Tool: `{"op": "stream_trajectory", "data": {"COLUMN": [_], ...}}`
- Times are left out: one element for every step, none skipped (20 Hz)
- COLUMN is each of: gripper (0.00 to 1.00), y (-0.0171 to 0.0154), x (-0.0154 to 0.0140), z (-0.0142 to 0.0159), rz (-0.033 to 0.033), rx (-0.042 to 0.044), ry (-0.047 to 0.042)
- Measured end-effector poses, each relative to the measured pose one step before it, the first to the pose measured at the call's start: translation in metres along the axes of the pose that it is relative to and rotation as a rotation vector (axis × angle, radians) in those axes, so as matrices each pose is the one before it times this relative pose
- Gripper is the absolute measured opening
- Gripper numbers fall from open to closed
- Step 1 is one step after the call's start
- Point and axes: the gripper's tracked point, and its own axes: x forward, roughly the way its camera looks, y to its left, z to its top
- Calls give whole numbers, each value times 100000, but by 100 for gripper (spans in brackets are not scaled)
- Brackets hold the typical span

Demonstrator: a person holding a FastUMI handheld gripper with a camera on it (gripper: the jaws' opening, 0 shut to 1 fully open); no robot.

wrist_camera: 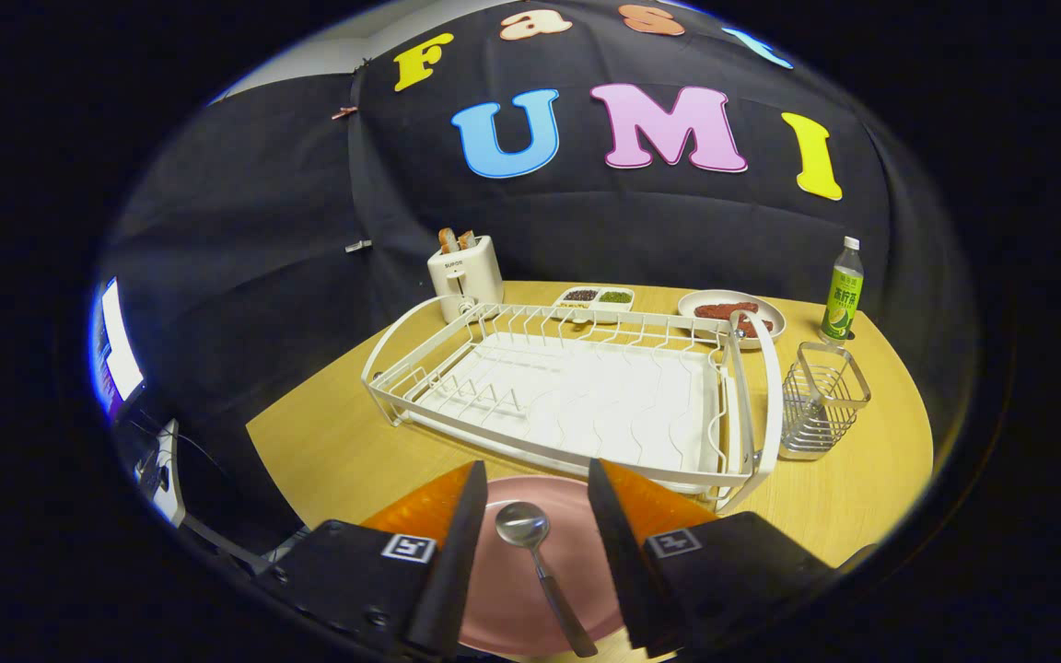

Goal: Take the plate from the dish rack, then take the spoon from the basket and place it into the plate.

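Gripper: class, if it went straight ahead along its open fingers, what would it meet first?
Probably the near rail of the white dish rack, just beyond the pink plate and spoon lying between the gripper's open fingers; its height is unclear, so it might pass above.

Gripper [530, 502] fingers spread w/ open gap over spoon [535, 562] on pink plate [577, 562], white dish rack [577, 396] blocks just ahead, wire basket [821, 401] beside it, bare wooden table [328, 451] free on the rack's other side.
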Motion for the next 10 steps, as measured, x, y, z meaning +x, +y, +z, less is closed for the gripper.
{"op": "stream_trajectory", "data": {"gripper": [82, 87, 97, 99, 99, 98, 98, 98, 98, 98], "y": [-304, -285, -328, -444, -564, -426, -451, -605, -532, 43], "x": [-414, -530, -586, -702, -637, -665, -533, -664, -402, -797], "z": [776, 785, 1018, 1288, 1457, 1552, 1571, 1391, 1312, 1715], "rz": [-912, -1025, -1029, -1666, -2198, -2122, -2559, -2933, -3183, -2062], "rx": [156, -212, -610, -818, -1105, -737, -278, -918, -1048, -201], "ry": [-1015, -1071, -1355, -1946, -2751, -2970, -2631, -1505, -1203, -2107]}}
